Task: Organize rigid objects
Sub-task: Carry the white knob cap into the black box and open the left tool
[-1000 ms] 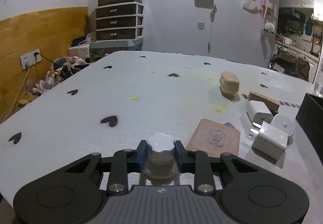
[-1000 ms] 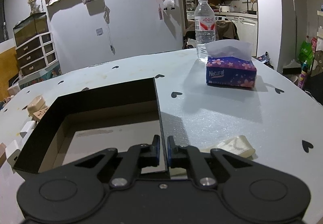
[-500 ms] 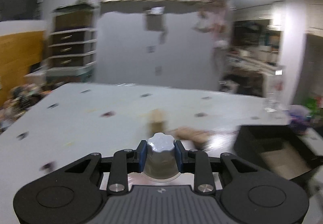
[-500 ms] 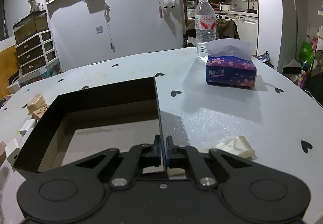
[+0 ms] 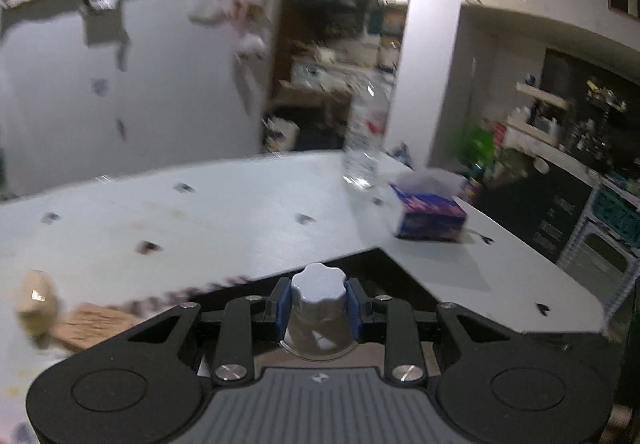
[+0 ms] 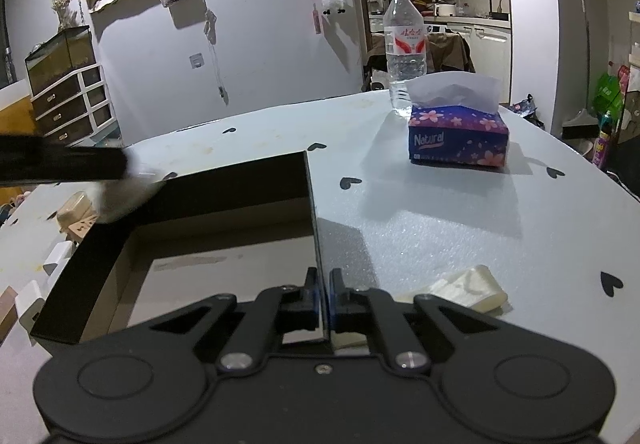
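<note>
My left gripper (image 5: 319,304) is shut on a small pale bottle with a scalloped cap (image 5: 319,284), held upright in the air. Just beyond it lies the open black box (image 5: 404,280). In the right wrist view the left gripper (image 6: 60,166) shows as a blurred dark bar over the box's far left corner, with the pale bottle (image 6: 120,196) under it. My right gripper (image 6: 323,286) is shut on the right wall of the black box (image 6: 310,196). I see nothing inside the box.
A beige piece (image 5: 34,300) and a wooden block (image 5: 92,324) lie left of the box, with white chargers (image 6: 58,256) nearer. A tissue box (image 6: 458,136) and a water bottle (image 6: 404,48) stand at the far right. A cream packet (image 6: 468,288) lies beside the right gripper.
The left gripper has swung right and up with the bottle, from the loose objects to the black box, and now enters the right wrist view. The right gripper has stayed put.
</note>
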Demonstrator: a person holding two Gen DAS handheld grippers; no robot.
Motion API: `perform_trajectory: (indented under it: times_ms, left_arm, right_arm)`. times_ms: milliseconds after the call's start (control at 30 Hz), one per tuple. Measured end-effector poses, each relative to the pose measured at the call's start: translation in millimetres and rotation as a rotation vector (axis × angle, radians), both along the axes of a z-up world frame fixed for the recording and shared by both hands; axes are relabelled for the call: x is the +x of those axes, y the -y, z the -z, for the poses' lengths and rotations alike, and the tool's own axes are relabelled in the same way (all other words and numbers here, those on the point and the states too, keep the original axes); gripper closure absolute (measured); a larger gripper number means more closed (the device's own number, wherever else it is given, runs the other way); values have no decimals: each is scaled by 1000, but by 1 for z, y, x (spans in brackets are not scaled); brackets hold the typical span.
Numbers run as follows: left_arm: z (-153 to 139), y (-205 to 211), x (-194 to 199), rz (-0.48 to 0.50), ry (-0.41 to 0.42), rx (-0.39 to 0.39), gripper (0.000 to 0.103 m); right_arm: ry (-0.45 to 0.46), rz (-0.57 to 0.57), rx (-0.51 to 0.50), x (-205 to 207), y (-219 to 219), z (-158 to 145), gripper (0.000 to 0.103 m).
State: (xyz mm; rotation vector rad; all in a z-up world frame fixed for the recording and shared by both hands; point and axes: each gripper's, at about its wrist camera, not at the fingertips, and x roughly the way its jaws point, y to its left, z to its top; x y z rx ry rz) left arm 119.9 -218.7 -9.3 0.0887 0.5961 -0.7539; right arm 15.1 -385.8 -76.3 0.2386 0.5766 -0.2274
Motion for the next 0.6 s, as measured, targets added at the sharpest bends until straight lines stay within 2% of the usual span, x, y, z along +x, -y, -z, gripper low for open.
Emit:
perform_trajectory:
  times_ms: [200, 333, 600]
  left_arm:
    - [25, 48, 34, 13, -155, 23, 73]
    - [33, 69, 44, -9, -190, 43, 73]
    - [52, 88, 59, -40, -244, 35, 73]
  right_arm:
    - [-7, -5, 1, 1, 1, -1, 98]
    - [-6, -6, 1, 1, 1, 0, 98]
    - [-5, -16, 5, 0, 2, 0, 98]
